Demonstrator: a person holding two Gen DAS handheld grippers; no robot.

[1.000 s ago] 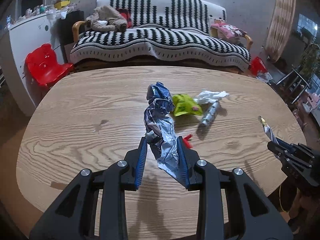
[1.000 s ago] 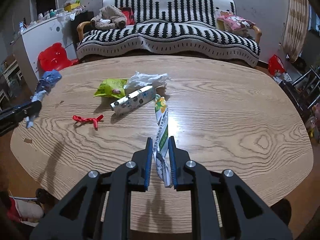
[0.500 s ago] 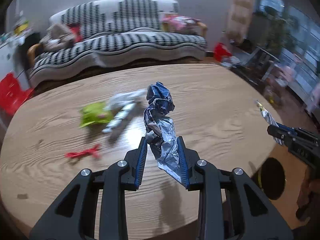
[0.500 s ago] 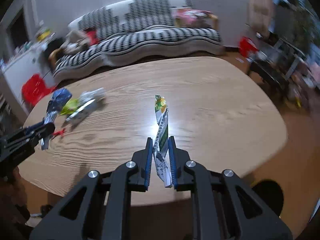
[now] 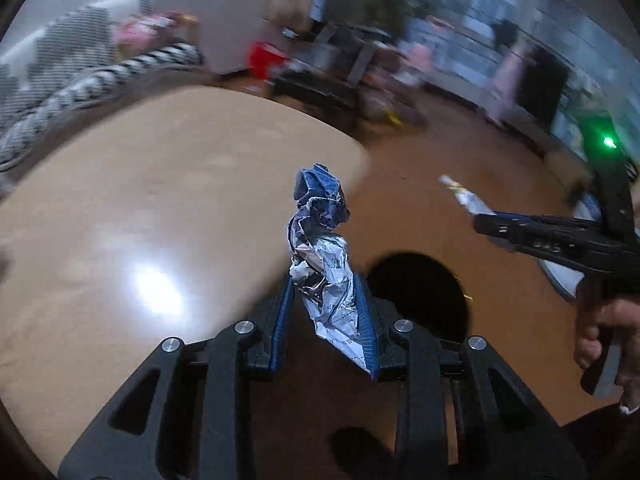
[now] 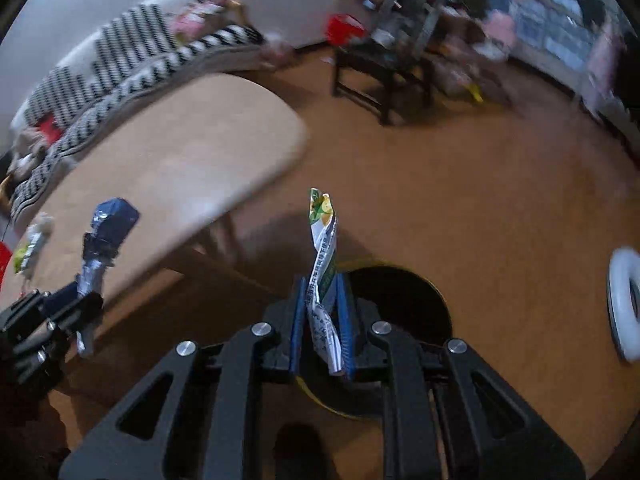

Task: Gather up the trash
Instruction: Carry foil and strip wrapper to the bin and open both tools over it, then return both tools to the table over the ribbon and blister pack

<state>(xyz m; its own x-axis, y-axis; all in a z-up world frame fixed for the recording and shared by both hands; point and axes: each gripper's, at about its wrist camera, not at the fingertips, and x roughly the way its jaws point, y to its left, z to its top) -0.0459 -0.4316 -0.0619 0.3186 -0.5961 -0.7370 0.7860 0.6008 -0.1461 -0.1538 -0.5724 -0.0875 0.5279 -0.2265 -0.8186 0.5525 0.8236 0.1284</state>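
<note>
My left gripper (image 5: 325,312) is shut on a crumpled blue and silver foil wrapper (image 5: 320,248), held past the wooden table's (image 5: 160,200) right edge. A dark round bin (image 5: 424,292) stands on the floor just beyond it. My right gripper (image 6: 323,312) is shut on a twisted white and green wrapper (image 6: 323,256), held over the near rim of the same bin (image 6: 400,304). The right gripper also shows at the right of the left wrist view (image 5: 480,222). The left gripper with the foil wrapper (image 6: 104,240) shows at the left of the right wrist view.
A yellow-green packet and other scraps (image 6: 30,246) lie on the table at far left. A striped sofa (image 6: 132,56) stands behind the table. A dark stool (image 6: 380,76) and clutter stand across the brown floor. A white ring (image 6: 624,304) lies at the right.
Both grippers have swung right, off the table and toward the floor bin, each still holding its wrapper. The views are blurred with motion.
</note>
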